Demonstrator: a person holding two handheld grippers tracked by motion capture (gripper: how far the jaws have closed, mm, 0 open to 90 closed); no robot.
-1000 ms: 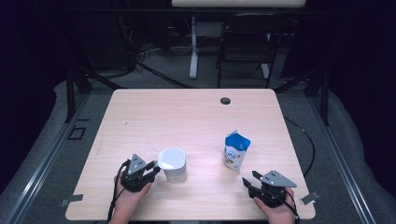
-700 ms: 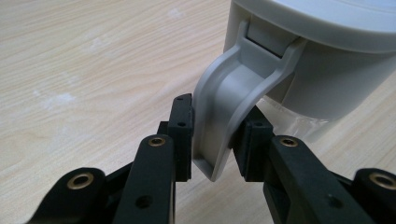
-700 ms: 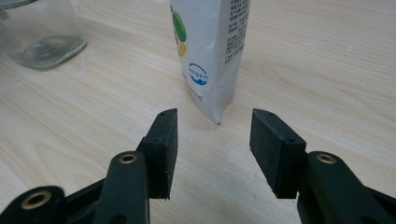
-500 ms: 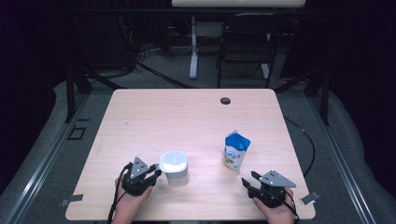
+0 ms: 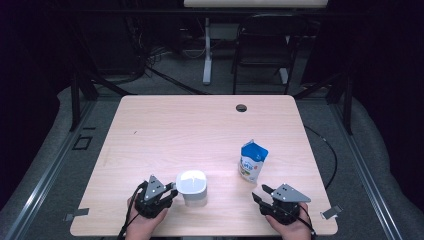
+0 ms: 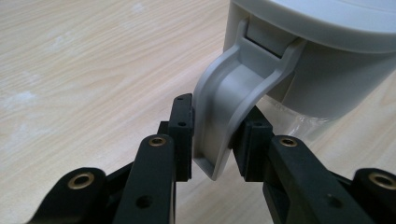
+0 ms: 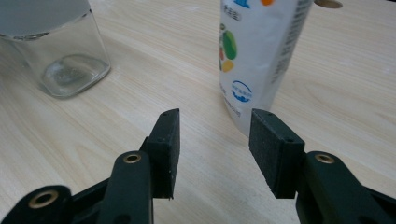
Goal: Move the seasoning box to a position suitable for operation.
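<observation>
A clear jug point(image 5: 192, 186) with a white lid stands on the wooden table point(image 5: 200, 130) near its front left. My left gripper point(image 5: 172, 192) is at the jug's left side. In the left gripper view my left gripper point(image 6: 215, 135) is shut on the jug's grey handle point(image 6: 233, 88), a pad pressing each side. A blue and white carton point(image 5: 252, 161) stands upright at the front right. My right gripper point(image 5: 260, 194) sits just in front of it, open. The right gripper view has the carton point(image 7: 261, 51) beyond my right gripper point(image 7: 215, 135), and the jug's glass base point(image 7: 60, 51) at the far left.
A round cable hole point(image 5: 241, 107) sits near the table's far edge. Behind the table stand a dark chair point(image 5: 265, 50) and a white post point(image 5: 207, 50). Bits of tape point(image 5: 75, 216) mark the floor by the front corners.
My left gripper and the jug have shifted together a little to the right and toward the table's front edge. The right gripper and the carton have stayed in place.
</observation>
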